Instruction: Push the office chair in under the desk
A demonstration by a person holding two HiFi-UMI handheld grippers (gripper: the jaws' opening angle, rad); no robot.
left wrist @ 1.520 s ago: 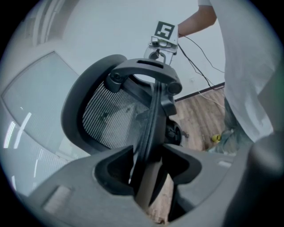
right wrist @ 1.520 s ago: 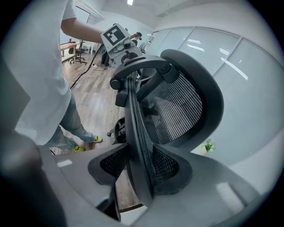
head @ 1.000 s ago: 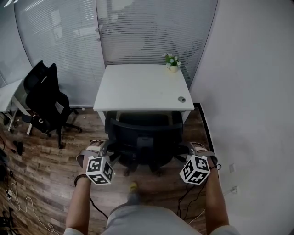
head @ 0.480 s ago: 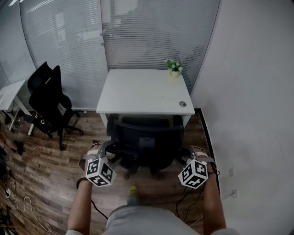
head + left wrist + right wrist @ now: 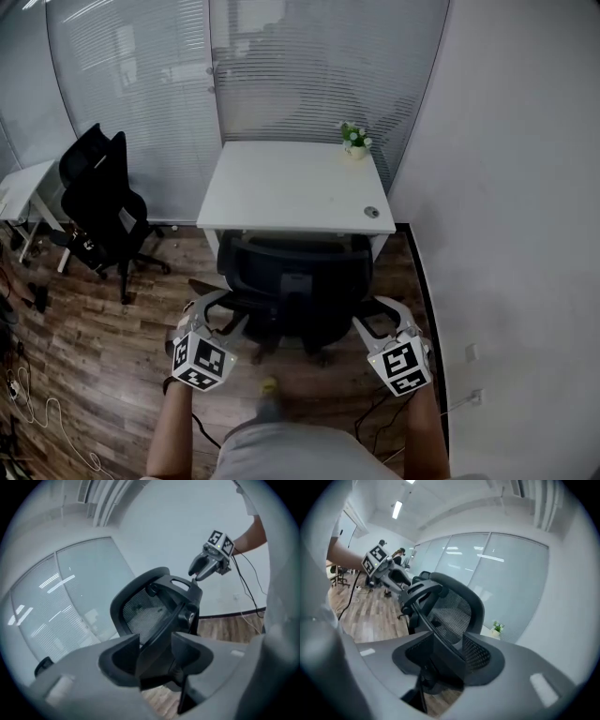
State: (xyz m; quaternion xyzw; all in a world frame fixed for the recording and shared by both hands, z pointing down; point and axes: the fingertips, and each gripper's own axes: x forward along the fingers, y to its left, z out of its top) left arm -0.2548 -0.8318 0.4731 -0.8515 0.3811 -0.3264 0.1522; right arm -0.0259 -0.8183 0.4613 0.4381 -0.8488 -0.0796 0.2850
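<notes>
The black mesh office chair (image 5: pixel 295 286) stands with its seat under the white desk (image 5: pixel 291 187) and its backrest just in front of the desk's near edge. My left gripper (image 5: pixel 214 309) sits at the backrest's left side and my right gripper (image 5: pixel 375 314) at its right side. In the left gripper view the backrest's frame (image 5: pixel 161 620) runs between the jaws of my left gripper (image 5: pixel 154 656). Those jaws have just been closing a little, still wide apart. The right gripper view shows my right gripper (image 5: pixel 443 653) the same way, spread around the chair's frame (image 5: pixel 440 634).
A small potted plant (image 5: pixel 354 136) stands at the desk's far right corner. A second black chair (image 5: pixel 94 202) and another white desk (image 5: pixel 23 187) stand at the left. Cables (image 5: pixel 37 412) lie on the wooden floor. A white wall (image 5: pixel 506 234) runs close on the right.
Both grippers have risen along the backrest's sides and rolled, their marker cubes now turned more face-up. The chair has hardly moved.
</notes>
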